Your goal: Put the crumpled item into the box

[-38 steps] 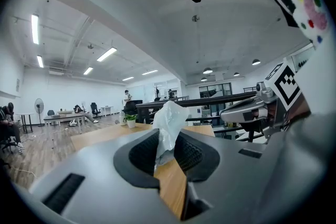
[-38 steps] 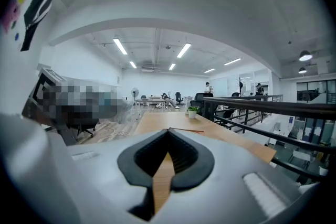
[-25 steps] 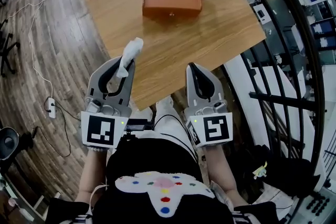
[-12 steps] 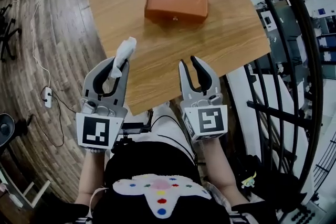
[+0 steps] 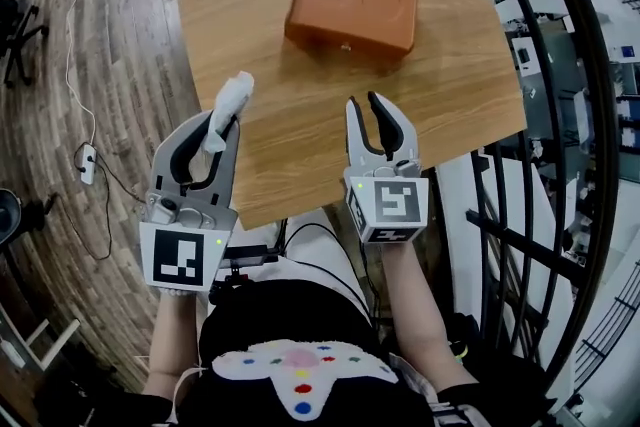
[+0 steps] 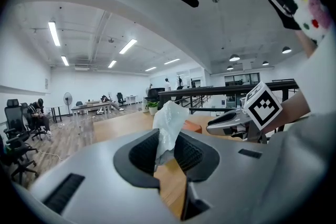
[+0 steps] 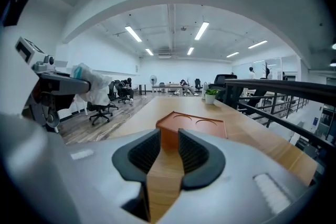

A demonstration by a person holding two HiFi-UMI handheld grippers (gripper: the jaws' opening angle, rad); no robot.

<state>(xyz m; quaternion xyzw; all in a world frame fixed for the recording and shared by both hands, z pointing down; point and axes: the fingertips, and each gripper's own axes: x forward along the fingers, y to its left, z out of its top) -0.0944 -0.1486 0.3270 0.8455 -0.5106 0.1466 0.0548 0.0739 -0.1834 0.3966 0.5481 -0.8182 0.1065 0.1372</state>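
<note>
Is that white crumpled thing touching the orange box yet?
Apart. The head view shows the crumpled item pinched in the left gripper near the front edge of the table, with bare wood between it and the box.

Wooden table [image 5: 300, 125], light grain, long top running away from near edge. Near edge cuts across at slant in head view. One thing on it: orange-brown box [image 5: 351, 9], lid down, two round dents in top, small latch on near face. Box sits flat on far part of table, turned a little askew to table edges. From right gripper view, same box [image 7: 191, 126] dead ahead on bare boards. Below, plank floor [image 5: 130, 35]; white cable [image 5: 68, 65] snakes across it to power strip [image 5: 86, 163].
</note>
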